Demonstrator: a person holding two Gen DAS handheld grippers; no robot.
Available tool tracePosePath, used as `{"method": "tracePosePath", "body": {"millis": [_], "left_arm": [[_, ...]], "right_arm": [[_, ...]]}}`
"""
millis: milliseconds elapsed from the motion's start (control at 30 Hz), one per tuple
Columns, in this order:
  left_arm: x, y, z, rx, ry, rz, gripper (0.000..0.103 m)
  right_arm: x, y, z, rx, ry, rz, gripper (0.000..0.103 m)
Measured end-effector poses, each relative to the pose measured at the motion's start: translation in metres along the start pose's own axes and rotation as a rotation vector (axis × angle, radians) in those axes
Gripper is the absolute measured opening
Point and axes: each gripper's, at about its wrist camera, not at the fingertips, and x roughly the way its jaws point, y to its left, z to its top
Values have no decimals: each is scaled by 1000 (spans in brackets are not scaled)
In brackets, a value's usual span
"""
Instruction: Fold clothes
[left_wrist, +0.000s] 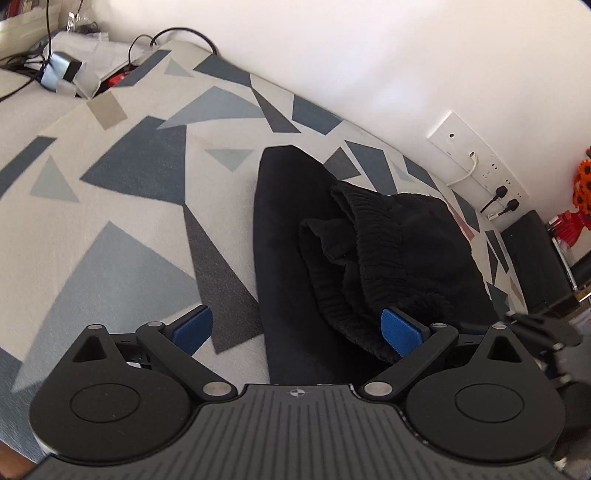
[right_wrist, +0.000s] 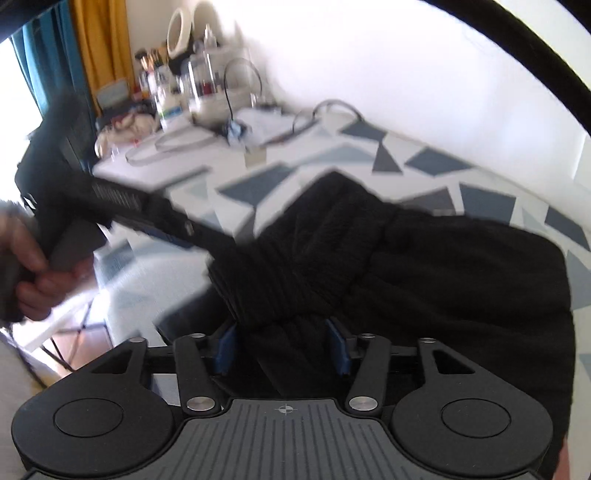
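Bedspread (left_wrist: 122, 229); trousers (right_wrist: 291, 332) between fingers (right_wrist: 226, 347).

Matt black cloth on a soft printed cover

The black garment (left_wrist: 369, 251) is matt knitted cloth with a ribbed elastic band. The bed cover (left_wrist: 122, 206) under it looks like soft, slightly fuzzy fabric. Both grippers are matt black plastic with shiny metal pins and ridged blue rubber pads (left_wrist: 400, 330).

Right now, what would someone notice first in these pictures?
The black trousers lie folded in a heap on the bedspread with grey and blue triangles. The left hand-held gripper stands wide open over them. The right hand-held gripper has black cloth between its blue pads.
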Motion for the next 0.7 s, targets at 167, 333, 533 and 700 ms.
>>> {"method": "tracePosePath", "body": {"millis": [167, 333, 533, 700], "left_arm": [[-11, 21, 0, -16, -16, 37, 100], [-13, 34, -8, -5, -20, 176, 100], [-2, 54, -19, -28, 33, 324, 100], [-1, 58, -21, 1, 49, 358, 101]], "right_arm": [[-15, -11, 27, 161, -119, 47, 65], [28, -33, 52, 312, -106, -157, 66], [117, -46, 80, 403, 3, -331, 81], [146, -44, 80, 368, 90, -464, 66]]}}
